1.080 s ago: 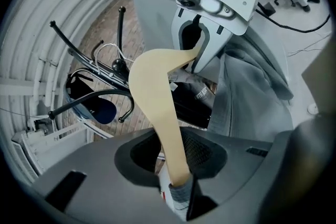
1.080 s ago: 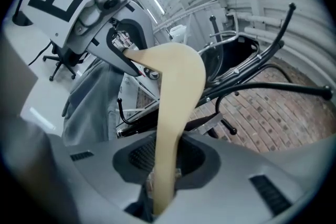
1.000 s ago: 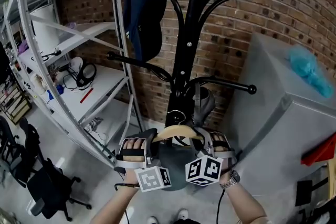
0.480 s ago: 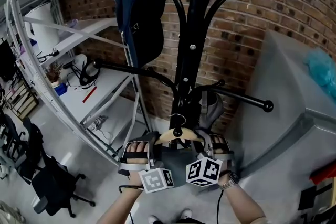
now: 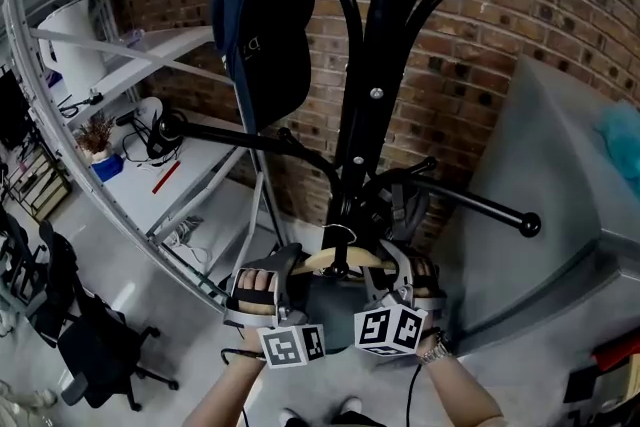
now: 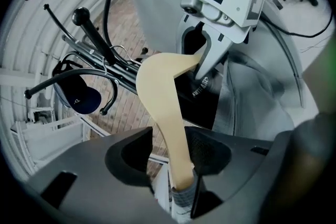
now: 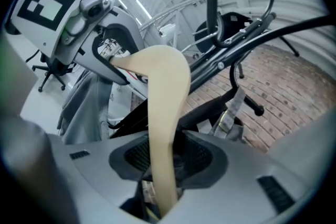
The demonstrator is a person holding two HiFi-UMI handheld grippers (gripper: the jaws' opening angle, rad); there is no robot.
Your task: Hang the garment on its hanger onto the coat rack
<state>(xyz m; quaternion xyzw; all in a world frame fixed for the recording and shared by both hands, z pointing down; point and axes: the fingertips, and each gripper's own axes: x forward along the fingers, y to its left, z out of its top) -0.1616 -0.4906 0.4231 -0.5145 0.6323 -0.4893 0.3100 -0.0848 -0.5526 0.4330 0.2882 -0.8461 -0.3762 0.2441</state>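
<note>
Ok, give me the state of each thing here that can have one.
Left tongs: opening, hanger arm between them.
Right tongs: opening, hanger arm between them.
Hanger: hook at the coat rack, seating unclear.
Garment: on the hanger.
Navy cap: hung on the rack.

Black coat rack: navy bag hangs from upper hook.

The top of the coat rack is cut off by the head view's top edge. So is the top of the dark blue bag hanging on it. Only a bit of the gray garment shows below the wooden hanger. The wire hook is too small to tell if it touches the rack.
</note>
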